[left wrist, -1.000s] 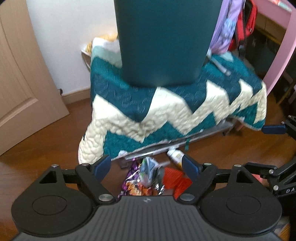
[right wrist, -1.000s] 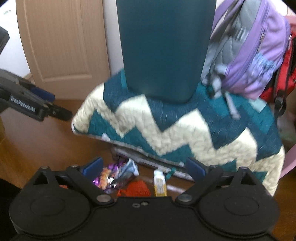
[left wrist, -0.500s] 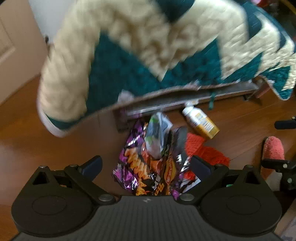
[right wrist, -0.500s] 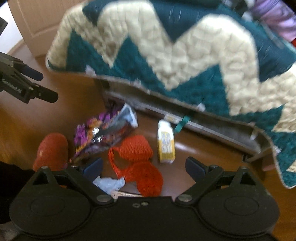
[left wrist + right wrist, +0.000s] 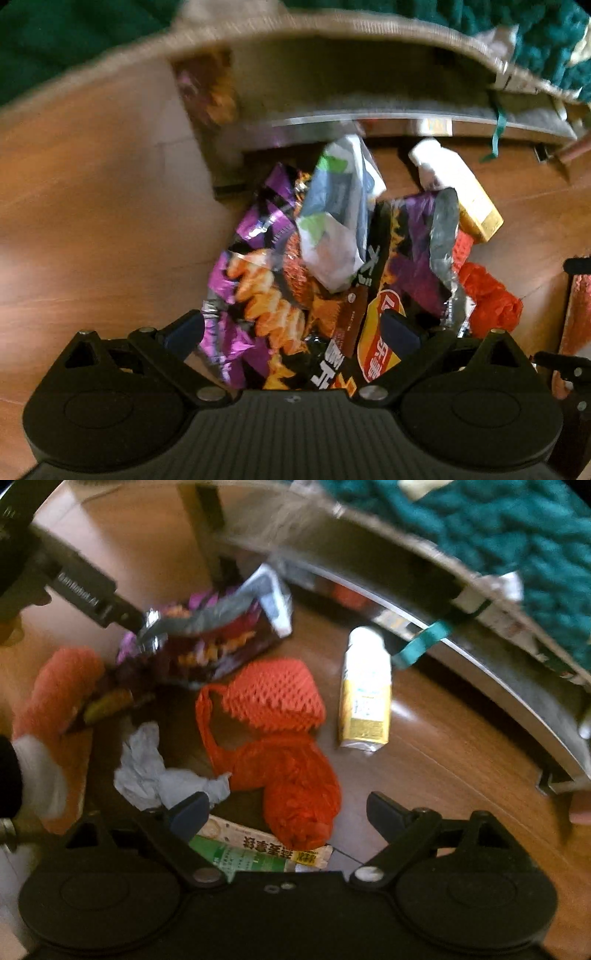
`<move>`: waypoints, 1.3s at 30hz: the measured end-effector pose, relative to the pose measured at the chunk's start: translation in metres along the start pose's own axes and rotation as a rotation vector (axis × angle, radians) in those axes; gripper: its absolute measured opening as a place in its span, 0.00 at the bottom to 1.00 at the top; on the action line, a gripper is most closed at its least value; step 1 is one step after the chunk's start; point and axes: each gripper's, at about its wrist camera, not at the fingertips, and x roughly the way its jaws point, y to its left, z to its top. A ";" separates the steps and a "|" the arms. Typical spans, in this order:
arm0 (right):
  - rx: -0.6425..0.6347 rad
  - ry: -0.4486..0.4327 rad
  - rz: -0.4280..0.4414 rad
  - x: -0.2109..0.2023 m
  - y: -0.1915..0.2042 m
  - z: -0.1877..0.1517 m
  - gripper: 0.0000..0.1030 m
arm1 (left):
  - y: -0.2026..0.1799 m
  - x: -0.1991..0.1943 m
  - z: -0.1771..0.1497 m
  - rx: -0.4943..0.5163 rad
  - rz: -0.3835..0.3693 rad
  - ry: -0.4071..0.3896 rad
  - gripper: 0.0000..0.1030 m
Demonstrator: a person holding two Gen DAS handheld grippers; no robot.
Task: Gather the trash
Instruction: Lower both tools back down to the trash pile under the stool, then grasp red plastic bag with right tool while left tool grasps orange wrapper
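Observation:
Trash lies on the wooden floor by the bed. A purple snack bag [image 5: 258, 295] lies between the fingers of my open left gripper [image 5: 291, 330], with a crumpled white-blue wrapper [image 5: 340, 221] on it. A small white-and-yellow bottle [image 5: 365, 698] lies near the bed frame; it also shows in the left wrist view [image 5: 461, 192]. Red foam net [image 5: 288, 738] sits just ahead of my open right gripper [image 5: 284, 810], with crumpled grey paper [image 5: 155, 771] and a green-and-white packet [image 5: 251, 853] beside it. The left gripper's body [image 5: 85, 594] reaches the snack bag [image 5: 207, 646] in the right wrist view.
The metal bed frame [image 5: 461, 627] and a teal-and-cream quilt [image 5: 517, 535] hang over the far side. A bed leg [image 5: 214, 122] stands left of the trash. An orange slippered foot [image 5: 48, 709] is at the left of the right wrist view.
Both grippers have come down from bed height toward the floor. The trash pile now fills both views and the snack bag sits between the left fingers.

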 end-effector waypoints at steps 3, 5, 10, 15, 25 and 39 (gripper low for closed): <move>-0.037 0.015 0.007 0.014 0.001 0.001 0.89 | 0.000 0.019 0.000 -0.027 -0.022 0.022 0.99; -0.055 0.024 0.010 0.024 0.002 0.002 0.88 | 0.002 0.030 0.000 -0.044 -0.028 0.035 0.99; -0.063 0.052 0.027 0.045 -0.002 0.002 0.86 | 0.006 0.052 -0.004 -0.072 -0.033 0.072 0.98; -0.043 0.095 0.032 0.067 -0.008 -0.003 0.83 | -0.002 0.062 -0.004 -0.058 -0.046 0.080 0.91; 0.000 0.148 0.027 0.093 -0.015 -0.007 0.69 | -0.005 0.074 0.005 -0.085 -0.098 0.100 0.46; -0.006 0.109 -0.024 0.069 -0.009 -0.010 0.52 | 0.012 0.055 -0.009 -0.150 -0.110 0.108 0.36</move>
